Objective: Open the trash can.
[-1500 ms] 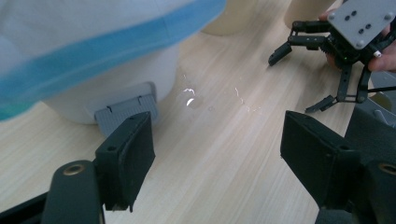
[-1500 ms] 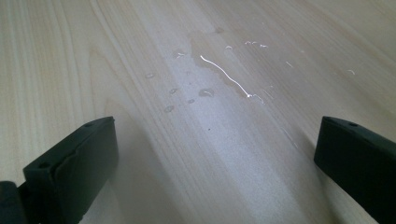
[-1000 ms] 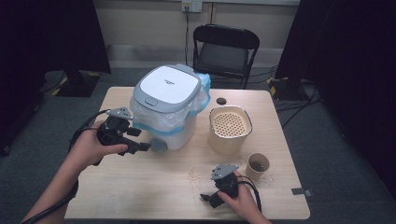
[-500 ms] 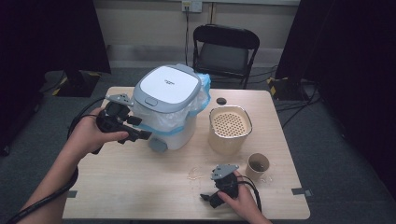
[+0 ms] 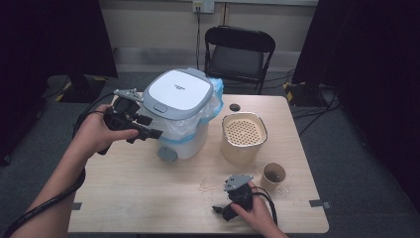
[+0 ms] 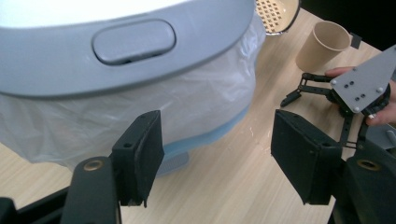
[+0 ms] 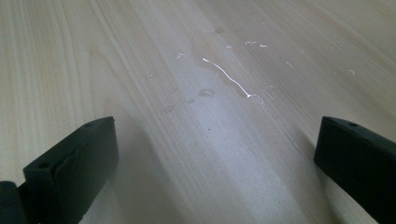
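Observation:
A small bin point(image 5: 181, 134) with a white-and-grey lid point(image 5: 178, 91) and a clear plastic liner stands at the table's back left. My left gripper point(image 5: 151, 128) hovers at the bin's left front, just below the lid's rim. Its jaws are open and have just been closing, with nothing between them. In the left gripper view the left gripper point(image 6: 217, 158) faces the liner point(image 6: 140, 102), under the lid's grey push button point(image 6: 133, 41). My right gripper point(image 5: 221, 210) rests open on the table near the front edge, over a wet patch point(image 7: 219, 79).
A beige pot point(image 5: 243, 136) with a perforated insert stands right of the bin, and a small beige cup point(image 5: 274, 174) sits in front of it. Spilled water point(image 5: 207, 186) glistens left of the cup. Behind the table stands a black chair point(image 5: 237, 49).
The left gripper has risen and drawn closer to the bin's lid, its jaws a little narrower. The right hand and gripper have stayed put.

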`<state>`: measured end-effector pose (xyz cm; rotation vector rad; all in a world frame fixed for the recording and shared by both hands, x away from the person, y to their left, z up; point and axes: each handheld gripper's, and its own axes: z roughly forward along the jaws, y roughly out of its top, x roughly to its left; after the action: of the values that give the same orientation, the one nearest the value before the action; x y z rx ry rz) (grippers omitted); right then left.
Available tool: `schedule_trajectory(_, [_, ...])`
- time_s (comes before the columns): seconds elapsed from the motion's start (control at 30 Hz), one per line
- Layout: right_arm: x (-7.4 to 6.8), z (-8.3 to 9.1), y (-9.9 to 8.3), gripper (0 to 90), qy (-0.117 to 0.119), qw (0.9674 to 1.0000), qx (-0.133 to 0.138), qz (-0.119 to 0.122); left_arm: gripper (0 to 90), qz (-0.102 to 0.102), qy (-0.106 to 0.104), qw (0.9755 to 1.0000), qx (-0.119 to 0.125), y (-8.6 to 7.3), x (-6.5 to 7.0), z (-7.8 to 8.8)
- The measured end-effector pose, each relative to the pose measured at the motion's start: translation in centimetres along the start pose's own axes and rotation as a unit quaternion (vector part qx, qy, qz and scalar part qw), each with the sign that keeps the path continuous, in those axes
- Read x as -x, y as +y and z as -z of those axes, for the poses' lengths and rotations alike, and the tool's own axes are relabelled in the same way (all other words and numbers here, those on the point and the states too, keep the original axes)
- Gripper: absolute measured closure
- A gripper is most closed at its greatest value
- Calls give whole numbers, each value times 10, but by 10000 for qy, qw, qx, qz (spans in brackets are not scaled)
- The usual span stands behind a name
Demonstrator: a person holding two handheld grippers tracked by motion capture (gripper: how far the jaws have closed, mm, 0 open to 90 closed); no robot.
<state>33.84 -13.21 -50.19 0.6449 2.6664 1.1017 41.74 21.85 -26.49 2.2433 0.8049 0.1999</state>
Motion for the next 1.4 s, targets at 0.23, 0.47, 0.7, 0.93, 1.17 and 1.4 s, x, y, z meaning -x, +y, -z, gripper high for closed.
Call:
schedule_trajectory(0.23, [0, 0, 0, 0, 0, 10000, 1, 2, 405, -41, 25, 10000, 54, 11, -3, 2])
schedule_trajectory(0.47, [0, 0, 0, 0, 5, 10000, -5, 21, 446, -195, 68, 9998, 63, 21, -5, 3])
schedule_trajectory(0.7, [0, 0, 0, 0, 10, 10000, -11, 8, 475, -121, 117, 9997, 177, 28, -7, 1])
schedule_trajectory(0.93, [0, 0, 0, 0, 12, 10000, -11, 9, 489, -60, 150, 9995, 272, 35, -10, 0])
schedule_trajectory(1.17, [0, 0, 0, 0, 9, 10000, -10, 9, 518, 48, 311, 9989, 333, 44, -15, -2])
schedule_trajectory(1.4, [0, 0, 0, 0, 9, 10000, -11, 8, 608, 142, 431, 9988, 201, 51, -21, -11])
